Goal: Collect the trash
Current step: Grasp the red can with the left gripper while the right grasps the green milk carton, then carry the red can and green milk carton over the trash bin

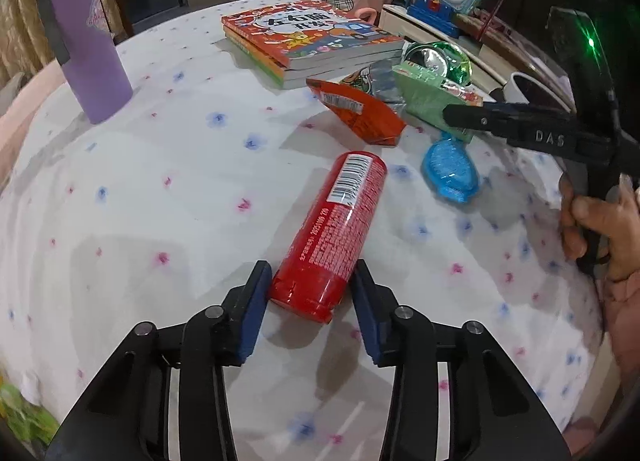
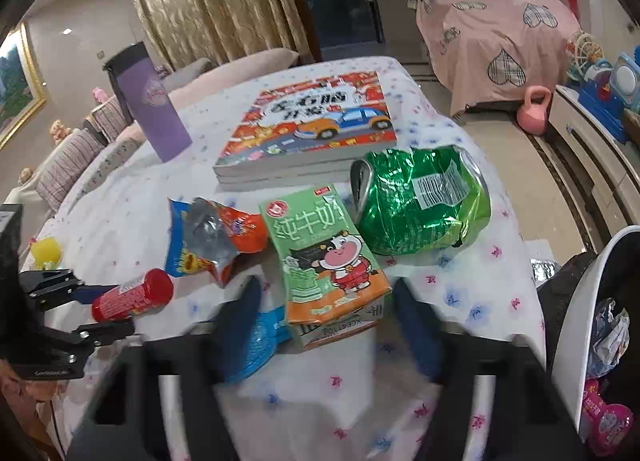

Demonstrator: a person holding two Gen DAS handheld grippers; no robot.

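Left claw (image 1: 310, 281) clenches on the near end of the red cylindrical snack can (image 1: 332, 233); in our left wrist view both blue pads press its sides. The can lies flat on the white flower-dotted tablecloth (image 1: 160, 181), pointing toward one o'clock. At two o'clock from it we see a blue glittery oval wrapper (image 1: 450, 173), and at twelve an orange foil packet (image 1: 360, 113). A purple tumbler (image 1: 92, 49) stands upright at ten o'clock.

In our right wrist view, which is blurred, the right claw (image 2: 326, 289) is released: its pads stand either side of the green milk carton (image 2: 328, 257) without pressing it. A crumpled green foil bag (image 2: 424, 201) lies at one o'clock from the carton, a stack of picture books (image 2: 312, 129) at twelve, and the clamped can at nine. A white bin (image 2: 580, 321) stands at three o'clock.
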